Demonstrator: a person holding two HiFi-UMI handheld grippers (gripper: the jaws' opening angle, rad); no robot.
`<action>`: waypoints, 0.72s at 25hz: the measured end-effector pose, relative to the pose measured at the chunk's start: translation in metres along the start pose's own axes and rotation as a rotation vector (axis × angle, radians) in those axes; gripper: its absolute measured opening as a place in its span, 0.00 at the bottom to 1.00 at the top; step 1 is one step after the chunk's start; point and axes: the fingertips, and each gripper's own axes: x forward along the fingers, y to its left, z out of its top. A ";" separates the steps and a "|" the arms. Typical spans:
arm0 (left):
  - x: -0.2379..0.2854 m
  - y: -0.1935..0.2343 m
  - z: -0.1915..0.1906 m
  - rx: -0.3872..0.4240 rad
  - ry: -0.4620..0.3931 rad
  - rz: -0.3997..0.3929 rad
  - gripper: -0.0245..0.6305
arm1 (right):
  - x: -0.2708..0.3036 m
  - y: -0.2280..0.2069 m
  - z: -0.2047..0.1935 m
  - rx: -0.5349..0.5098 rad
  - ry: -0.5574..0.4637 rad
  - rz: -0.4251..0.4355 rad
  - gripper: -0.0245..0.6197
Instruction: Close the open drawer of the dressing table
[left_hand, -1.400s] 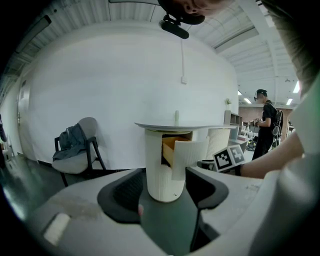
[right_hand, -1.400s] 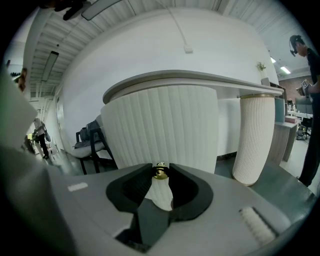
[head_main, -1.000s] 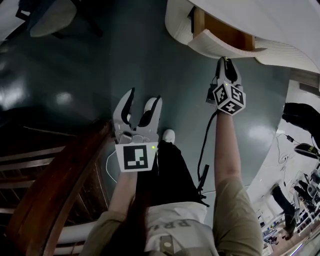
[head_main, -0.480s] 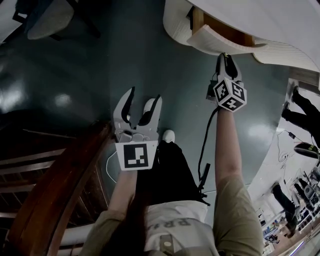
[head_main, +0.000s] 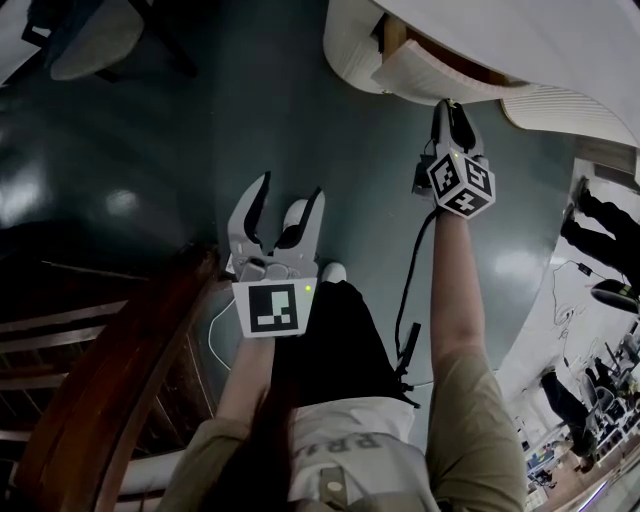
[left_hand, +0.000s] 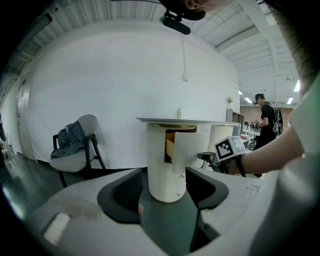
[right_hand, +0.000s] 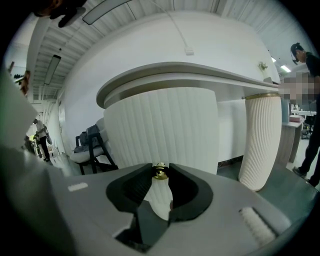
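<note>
1. Step in hand (judged): closing push on the drawer (head_main: 432, 84), not yet completed. The fluted white front is found standing off the body of the dressing table (left_hand: 159, 170), w/ the wood interior exposed behind it.
2. Right hand-held gripper (head_main: 450, 108): found closed on the small brass knob (right_hand: 160, 171) at the centre of the drawer front. In the right gripper view both pads are seen pressed against the knob's sides.
3. Left hand-held gripper (head_main: 290, 192): jaws are held apart, w/ nothing between them. It is kept low over the floor (head_main: 150, 150), well apart from the drawer, and is not engaged in the work.
4. Location of the task item: the drawer is set directly under the round surface (right_hand: 190, 75), at upper right in the head view. In the left gripper view it is seen ajar on the pedestal's right side, w/ a gap showing.
5. Next move (judged): a straight push along the drawer's slide line is called for, until the curved front is seated flush w/ the fluted body. No help from the left side is req'd.
6. Risk (judged): the knob is small and rounded, so a slip of the pads is possible if the push is angled off axis. A skewed drawer may bind before it is seated.
7. Surroundings: a chair (left_hand: 75, 150) w/ clothing draped on it is noted by the wall, well clear of the work. Persons are seen in the background only.
</note>
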 end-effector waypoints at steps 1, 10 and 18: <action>0.002 0.000 0.000 0.000 -0.001 0.000 0.47 | 0.002 0.000 0.001 0.002 0.000 0.002 0.20; 0.015 0.005 0.000 0.006 -0.003 0.002 0.47 | 0.017 -0.002 0.008 0.010 -0.006 0.015 0.20; 0.022 0.010 -0.002 0.007 -0.009 0.002 0.47 | 0.027 -0.001 0.011 0.013 -0.001 0.020 0.20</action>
